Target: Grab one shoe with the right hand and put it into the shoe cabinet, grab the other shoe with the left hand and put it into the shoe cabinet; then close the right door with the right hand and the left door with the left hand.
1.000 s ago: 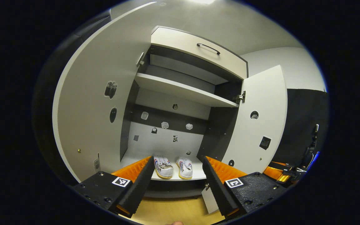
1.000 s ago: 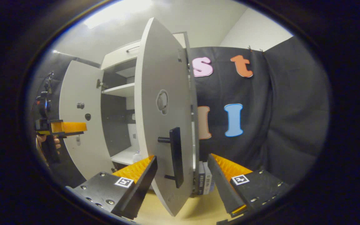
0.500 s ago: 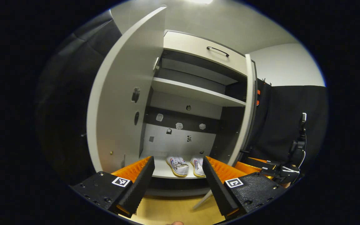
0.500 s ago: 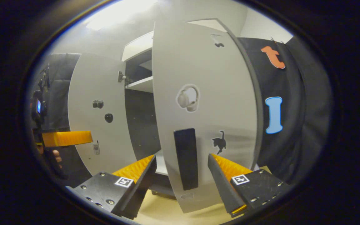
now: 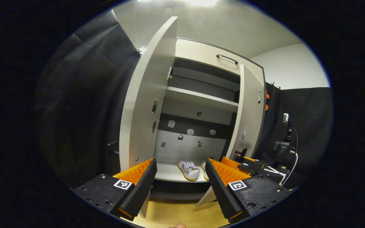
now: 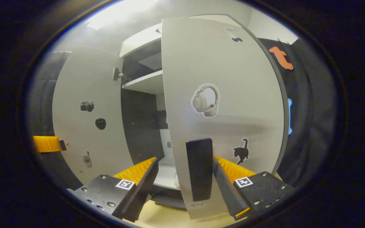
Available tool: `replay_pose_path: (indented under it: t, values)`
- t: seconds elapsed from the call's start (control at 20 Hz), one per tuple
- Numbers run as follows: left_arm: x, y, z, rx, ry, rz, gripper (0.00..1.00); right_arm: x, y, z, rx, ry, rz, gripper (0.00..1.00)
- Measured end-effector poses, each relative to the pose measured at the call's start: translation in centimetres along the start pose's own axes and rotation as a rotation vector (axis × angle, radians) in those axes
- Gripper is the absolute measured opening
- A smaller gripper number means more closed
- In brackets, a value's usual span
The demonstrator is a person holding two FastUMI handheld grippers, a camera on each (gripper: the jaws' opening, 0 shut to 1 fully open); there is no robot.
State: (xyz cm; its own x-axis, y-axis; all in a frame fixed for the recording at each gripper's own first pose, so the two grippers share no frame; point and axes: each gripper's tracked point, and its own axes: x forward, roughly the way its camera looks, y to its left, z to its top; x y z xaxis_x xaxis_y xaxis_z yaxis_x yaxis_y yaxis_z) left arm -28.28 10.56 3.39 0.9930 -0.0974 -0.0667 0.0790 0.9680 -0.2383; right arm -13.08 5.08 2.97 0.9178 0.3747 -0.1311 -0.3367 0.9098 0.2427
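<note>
Both shoes [image 5: 188, 168] were already sitting on the cabinet's bottom shelf [image 5: 169, 172], straight ahead of the left gripper [image 5: 179, 183]. Right gripper [image 6: 184, 186] was spread wide, right up against the right door [image 6: 220, 95], which looked half-shut. Left door [image 5: 144, 104] hung open, left gripper empty and wide.

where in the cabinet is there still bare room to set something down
The bottom shelf is bare left of the shoes, toward the left door. The upper shelf looks bare too. It is crowded on the right, where the shoes sit by the closing right door.
</note>
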Motion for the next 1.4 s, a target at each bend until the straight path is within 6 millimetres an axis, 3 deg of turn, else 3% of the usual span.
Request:
replay_pose_path:
  t: [0.05, 0.15, 0.2, 0.35, 0.6, 0.65, 0.7, 0.85, 1.0, 1.15, 1.35, 1.4]
  values:
    - [0.0, 0.0, 0.1, -0.006, -0.004, 0.003, 0.95, 0.5, 0.1, -0.1, -0.005, -0.001, -0.004, 0.94]
    - [-0.2, 0.3, 0.4, -0.014, -0.014, 0.018, 0.95, 1.6, 0.1, -0.1, -0.013, -0.001, -0.016, 0.94]
    - [-0.3, 0.4, 0.4, -0.016, -0.017, 0.028, 0.94, 2.0, 0.1, -0.1, -0.016, -0.002, -0.02, 0.99]
    - [-1.6, 1.3, 1.1, -0.026, -0.021, 0.063, 0.94, 2.8, 0.0, -0.2, -0.022, -0.007, -0.027, 0.99]
    - [-6.2, 6.3, 2.8, -0.012, -0.051, 0.175, 0.95, 3.9, -0.1, -0.2, -0.032, -0.011, -0.032, 0.99]
    - [-6.4, 7.3, 2.7, -0.007, -0.052, 0.2, 0.95, 4.1, 0.0, -0.2, -0.036, -0.011, -0.033, 0.94]
    - [-6.5, 8.4, 2.7, 0.001, -0.052, 0.226, 0.95, 4.3, -0.1, -0.2, -0.04, -0.011, -0.035, 0.99]
    - [-6.8, 11.7, 2.6, 0.034, -0.058, 0.301, 0.95, 4.6, -0.1, -0.3, -0.042, -0.01, -0.037, 0.99]
    - [-6.3, 13.6, 2.5, 0.056, -0.057, 0.326, 0.94, 4.6, -0.2, -0.2, -0.038, -0.011, -0.039, 0.99]
    - [-4.8, 13.9, 1.6, 0.055, -0.038, 0.293, 0.95, 4.2, -0.4, -0.3, -0.016, -0.002, -0.04, 0.99]
    - [-1.7, 14.7, 0.2, 0.087, -0.01, 0.281, 0.94, 1.6, -1.9, 0.6, -0.009, -0.038, -0.068, 0.99]
    - [-0.6, 14.6, -0.2, 0.088, -0.008, 0.273, 0.89, 0.8, -2.4, 0.8, -0.011, -0.046, -0.077, 0.99]
